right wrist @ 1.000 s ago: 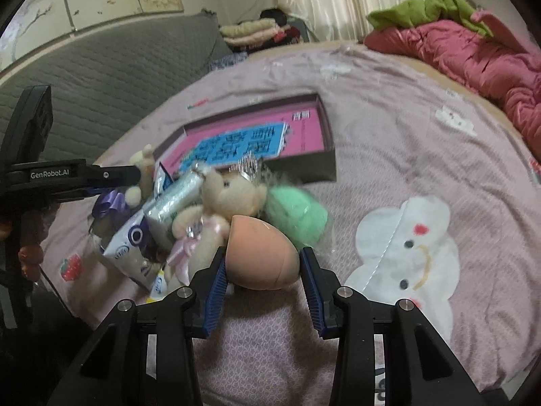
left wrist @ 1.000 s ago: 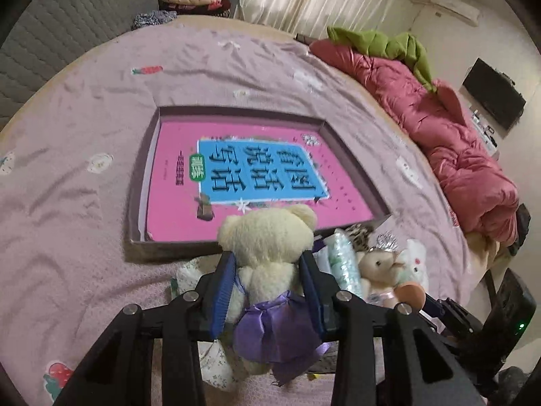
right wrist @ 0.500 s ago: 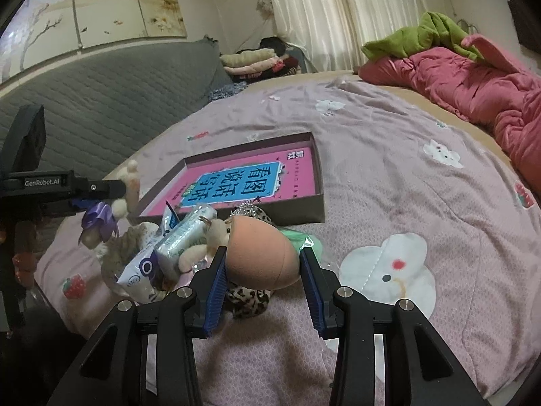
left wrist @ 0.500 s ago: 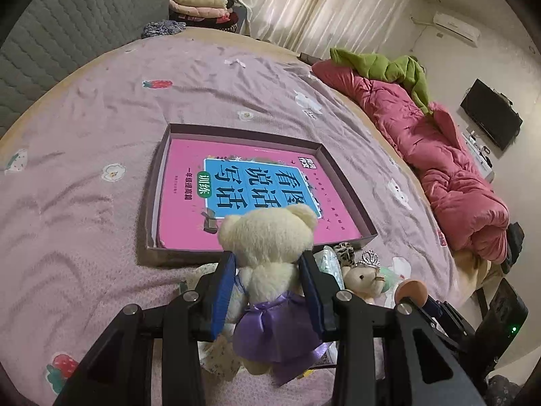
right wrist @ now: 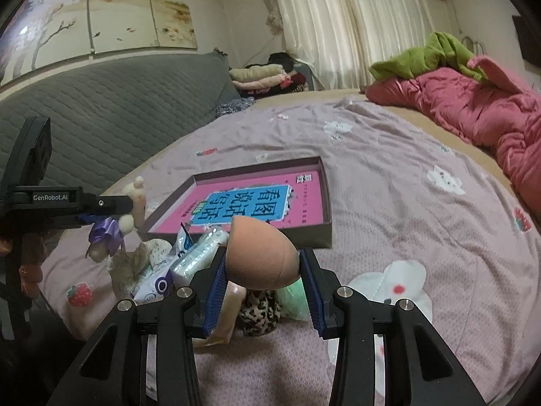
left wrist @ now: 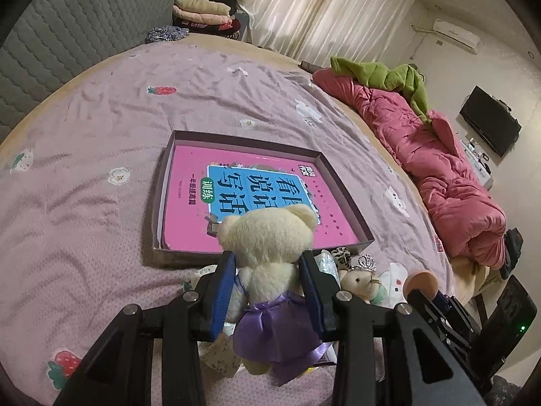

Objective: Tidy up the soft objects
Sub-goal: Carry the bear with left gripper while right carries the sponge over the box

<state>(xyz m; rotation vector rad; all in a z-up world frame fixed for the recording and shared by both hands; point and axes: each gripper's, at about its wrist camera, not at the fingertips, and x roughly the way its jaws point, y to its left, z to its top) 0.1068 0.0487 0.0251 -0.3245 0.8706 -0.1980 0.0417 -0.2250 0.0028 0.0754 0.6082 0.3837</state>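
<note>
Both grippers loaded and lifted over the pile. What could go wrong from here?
The sponge is round and held only at its sides by the right gripper, so it might squirt out. The teddy bear in the left gripper dangles over the box's near wall and may snag it.

The book (left wrist: 257, 199) in the box (left wrist: 162, 203) carried the clearest print: big dark characters "看图说话写话" ran across its blue panel, and a green badge beside them read "训练". A line of small print along the pink cover was too fine to read. In the right wrist view, white lettering "GenRobot.AI" stood on the black body of the left gripper (right wrist: 50, 198). A small logo at the book's corner (right wrist: 303, 178) stayed illegible.
</note>
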